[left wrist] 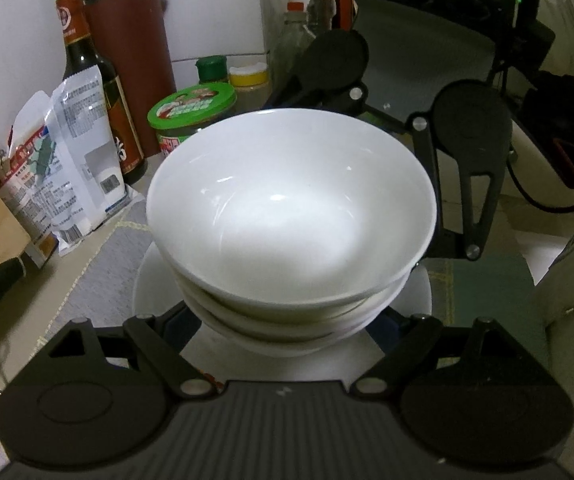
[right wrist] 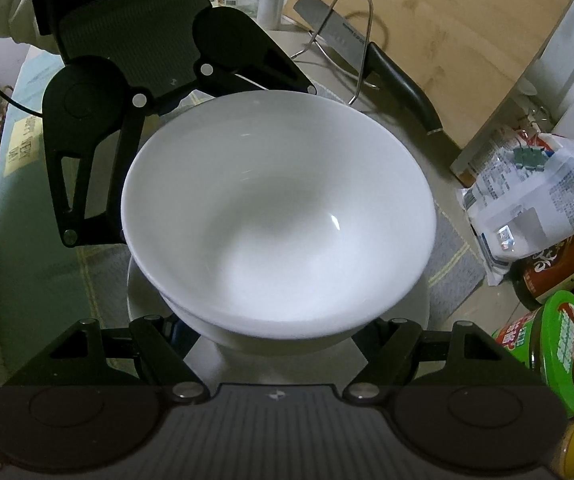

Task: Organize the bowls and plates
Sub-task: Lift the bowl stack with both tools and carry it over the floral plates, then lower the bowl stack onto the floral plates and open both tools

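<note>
The stack of white ceramic bowls [left wrist: 291,216] sits on a white round plate [left wrist: 147,292] on the grey mat [left wrist: 103,264]. Left tongs [left wrist: 287,320] and right tongs [right wrist: 283,328] each grip the stack's lower bowls from opposite sides.

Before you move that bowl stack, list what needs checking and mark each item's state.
1. Bowls nested in one stack: ok.
2. Plate under the stack: ok.
3. Left gripper and right gripper on opposite sides of the stack: ok.
4. Left gripper's pads pressing on the stack: cannot tell, the tips are hidden under the bowl rims.
5. Right gripper's pads pressing on the stack: cannot tell, hidden the same way.
6. Knife apart from the stack: ok, it lies by the cutting board.
</note>
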A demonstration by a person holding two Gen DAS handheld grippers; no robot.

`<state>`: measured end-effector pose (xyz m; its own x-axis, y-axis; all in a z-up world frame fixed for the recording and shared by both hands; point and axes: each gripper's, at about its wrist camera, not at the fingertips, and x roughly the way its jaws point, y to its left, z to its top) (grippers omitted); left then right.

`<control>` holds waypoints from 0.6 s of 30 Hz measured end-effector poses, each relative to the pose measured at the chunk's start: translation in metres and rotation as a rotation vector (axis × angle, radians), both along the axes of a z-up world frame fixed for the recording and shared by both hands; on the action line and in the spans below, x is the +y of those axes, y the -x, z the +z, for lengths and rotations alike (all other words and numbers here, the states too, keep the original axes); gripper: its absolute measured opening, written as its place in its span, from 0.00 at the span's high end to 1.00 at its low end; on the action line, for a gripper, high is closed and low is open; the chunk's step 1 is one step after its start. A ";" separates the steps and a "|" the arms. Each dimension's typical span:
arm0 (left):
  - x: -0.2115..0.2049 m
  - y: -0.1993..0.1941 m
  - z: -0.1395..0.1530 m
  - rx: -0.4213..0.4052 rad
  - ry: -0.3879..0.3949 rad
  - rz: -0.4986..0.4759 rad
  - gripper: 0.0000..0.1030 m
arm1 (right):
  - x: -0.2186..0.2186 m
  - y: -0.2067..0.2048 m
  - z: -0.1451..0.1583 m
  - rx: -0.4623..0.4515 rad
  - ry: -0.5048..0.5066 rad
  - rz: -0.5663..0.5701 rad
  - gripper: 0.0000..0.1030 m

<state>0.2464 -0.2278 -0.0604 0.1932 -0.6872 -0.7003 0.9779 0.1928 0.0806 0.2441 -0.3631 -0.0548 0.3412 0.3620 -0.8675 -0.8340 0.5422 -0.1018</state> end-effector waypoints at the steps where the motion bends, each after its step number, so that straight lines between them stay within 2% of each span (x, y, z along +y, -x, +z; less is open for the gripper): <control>1: 0.000 -0.001 -0.001 0.007 0.001 0.001 0.15 | 0.000 0.000 -0.001 0.003 0.000 -0.001 0.22; 14: -0.003 -0.005 -0.003 0.021 0.001 -0.001 0.15 | 0.000 0.001 -0.002 0.007 0.005 -0.022 0.21; 16: -0.002 -0.007 -0.004 0.036 0.006 0.009 0.14 | -0.001 0.002 -0.002 -0.002 0.000 -0.030 0.17; 18: 0.000 -0.005 -0.003 0.036 0.014 0.004 0.07 | -0.003 0.004 -0.001 -0.021 -0.003 -0.036 0.02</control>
